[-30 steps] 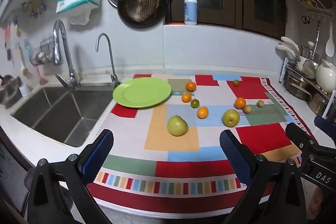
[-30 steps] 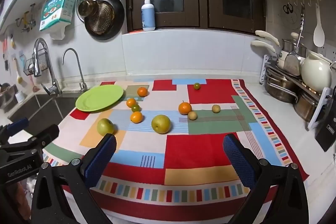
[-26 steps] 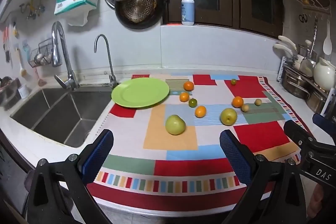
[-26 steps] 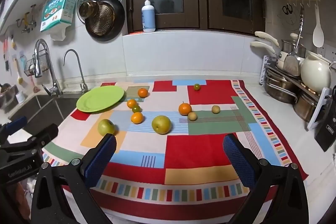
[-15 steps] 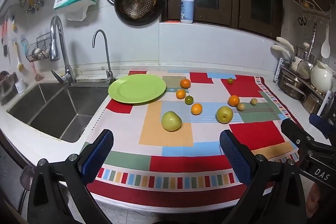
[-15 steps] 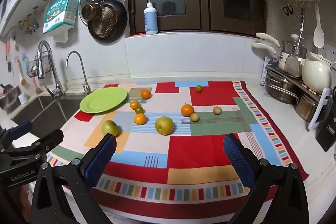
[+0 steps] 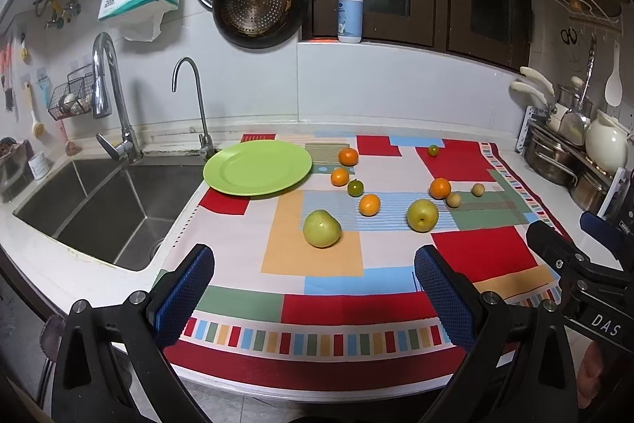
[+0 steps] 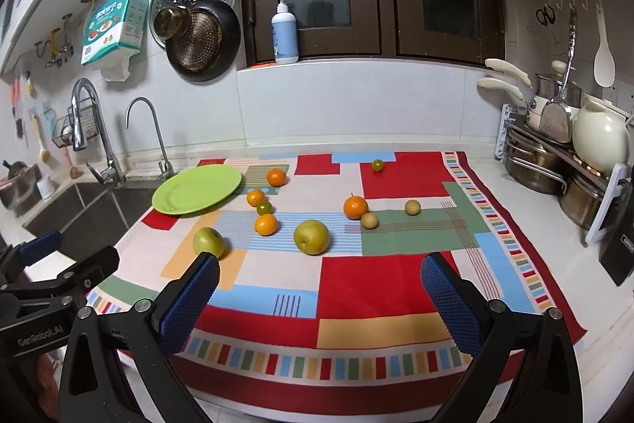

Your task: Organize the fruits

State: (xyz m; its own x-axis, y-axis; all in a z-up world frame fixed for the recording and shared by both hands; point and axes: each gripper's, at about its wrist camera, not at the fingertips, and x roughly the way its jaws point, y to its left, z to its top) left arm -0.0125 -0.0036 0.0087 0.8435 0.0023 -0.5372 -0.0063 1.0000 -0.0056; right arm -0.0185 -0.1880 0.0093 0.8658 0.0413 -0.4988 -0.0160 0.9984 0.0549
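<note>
The near half of the patchwork cloth lies bare; scattered fruit, led by a green pear, crowds the middle beside the green plate.

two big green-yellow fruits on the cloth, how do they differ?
The left fruit looks greener; the right fruit looks yellower. The left one sits on the orange patch, nearer the green plate; the right one sits on blue stripes, nearer the small tan fruits. Both are similar in size, loose on the cloth and ungripped.

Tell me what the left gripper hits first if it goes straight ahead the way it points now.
Probably the nearer green pear: it lies almost centred between the open fingers of the left gripper, with only bare patchwork cloth before it. Depth is hard to judge through the fisheye; held high, the gripper could pass above it.
</note>
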